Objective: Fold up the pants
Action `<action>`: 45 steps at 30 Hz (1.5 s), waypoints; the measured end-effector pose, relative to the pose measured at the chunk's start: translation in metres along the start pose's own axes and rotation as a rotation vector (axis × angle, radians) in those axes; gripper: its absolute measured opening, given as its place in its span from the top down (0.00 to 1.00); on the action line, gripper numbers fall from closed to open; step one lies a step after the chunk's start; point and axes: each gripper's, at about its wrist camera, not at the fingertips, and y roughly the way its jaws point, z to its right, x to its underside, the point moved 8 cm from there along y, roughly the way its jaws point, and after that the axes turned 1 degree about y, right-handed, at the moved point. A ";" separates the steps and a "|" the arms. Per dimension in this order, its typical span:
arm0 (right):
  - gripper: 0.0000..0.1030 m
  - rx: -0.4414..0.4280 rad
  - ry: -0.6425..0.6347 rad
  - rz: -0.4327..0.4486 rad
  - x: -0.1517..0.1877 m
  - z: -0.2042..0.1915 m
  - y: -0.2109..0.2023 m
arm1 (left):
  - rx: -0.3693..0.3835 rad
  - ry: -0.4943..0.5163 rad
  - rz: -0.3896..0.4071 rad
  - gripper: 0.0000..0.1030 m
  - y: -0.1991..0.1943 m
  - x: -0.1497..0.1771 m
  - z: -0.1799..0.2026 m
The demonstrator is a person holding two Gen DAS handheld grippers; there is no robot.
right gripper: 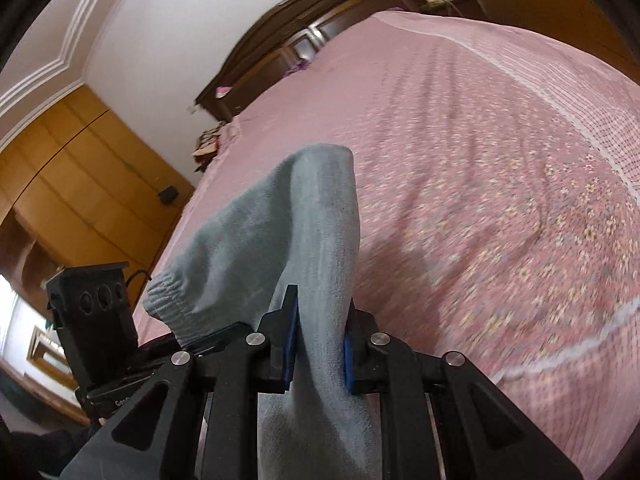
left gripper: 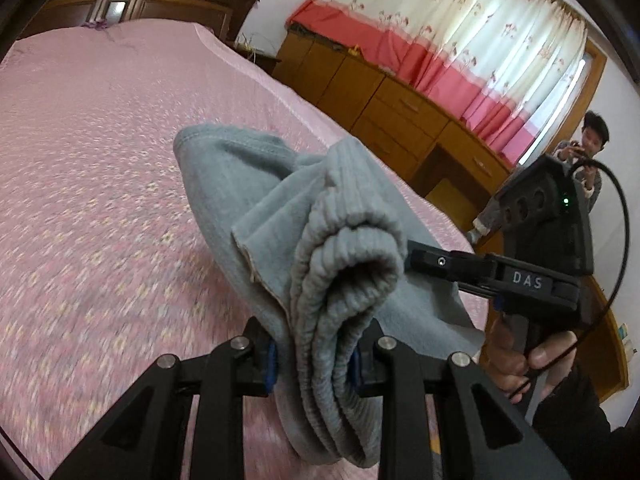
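Grey fleece pants [left gripper: 256, 184] hang bunched above the pink bed. My left gripper [left gripper: 314, 360] is shut on the ribbed waistband end [left gripper: 344, 292], which folds thickly between its blue pads. My right gripper [right gripper: 318, 354] is shut on another part of the same pants [right gripper: 312, 216]; a ribbed band [right gripper: 168, 300] droops to its left. In the left wrist view the right gripper [left gripper: 424, 260] pinches the cloth from the right, close beside the left one. In the right wrist view the left gripper's body [right gripper: 92, 312] is at lower left.
The pink flowered bedspread [left gripper: 100, 140] fills the space ahead, with a dark wooden headboard [left gripper: 132, 0] beyond. Wooden cabinets [left gripper: 380, 92] under a pink-and-white curtain [left gripper: 460, 32] stand to the right. A person [left gripper: 592, 140] stands near the window. A wooden wardrobe [right gripper: 72, 184] is on the left.
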 end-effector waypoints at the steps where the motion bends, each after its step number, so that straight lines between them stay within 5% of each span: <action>1: 0.83 0.007 0.009 0.002 -0.004 0.007 0.004 | -0.004 0.002 -0.009 0.74 0.009 -0.005 -0.002; 7: 0.83 0.030 0.057 -0.057 -0.024 0.045 0.043 | -0.060 0.001 -0.060 0.74 0.053 -0.017 -0.027; 13: 0.83 0.134 -0.027 -0.128 -0.055 0.065 0.093 | -0.125 0.021 -0.102 0.74 0.107 -0.043 -0.057; 16: 0.83 0.210 -0.063 -0.193 -0.046 0.081 0.122 | -0.094 -0.064 -0.097 0.72 0.122 -0.032 -0.074; 20: 0.83 0.078 0.031 -0.125 -0.042 0.095 0.117 | 0.018 -0.133 -0.019 0.72 0.114 -0.022 -0.089; 29: 0.79 0.060 0.015 -0.074 -0.036 0.092 0.099 | 0.129 -0.237 0.030 0.70 0.076 0.000 -0.117; 33: 0.61 0.233 -0.024 -0.008 -0.028 0.077 0.057 | 0.044 -0.312 0.089 0.55 0.017 0.022 -0.129; 34: 0.61 0.292 -0.065 0.033 -0.029 0.070 0.044 | 0.002 -0.313 0.080 0.62 0.007 0.027 -0.130; 35: 0.61 0.344 -0.129 0.098 -0.032 0.059 0.030 | -0.025 -0.286 0.057 0.87 -0.003 0.028 -0.125; 38: 0.61 0.398 -0.246 0.193 -0.024 0.021 0.010 | -0.052 -0.087 0.063 0.90 -0.030 0.002 -0.087; 41: 0.61 0.338 -0.293 0.117 -0.005 -0.002 0.019 | -0.053 0.071 0.069 0.89 -0.024 -0.029 -0.052; 44: 0.62 0.378 -0.388 -0.098 0.033 0.019 0.053 | -0.290 0.151 -0.078 0.94 0.039 -0.030 -0.085; 45: 0.63 0.368 -0.437 -0.070 0.039 0.022 0.051 | -0.348 0.098 -0.152 0.97 0.066 -0.019 -0.116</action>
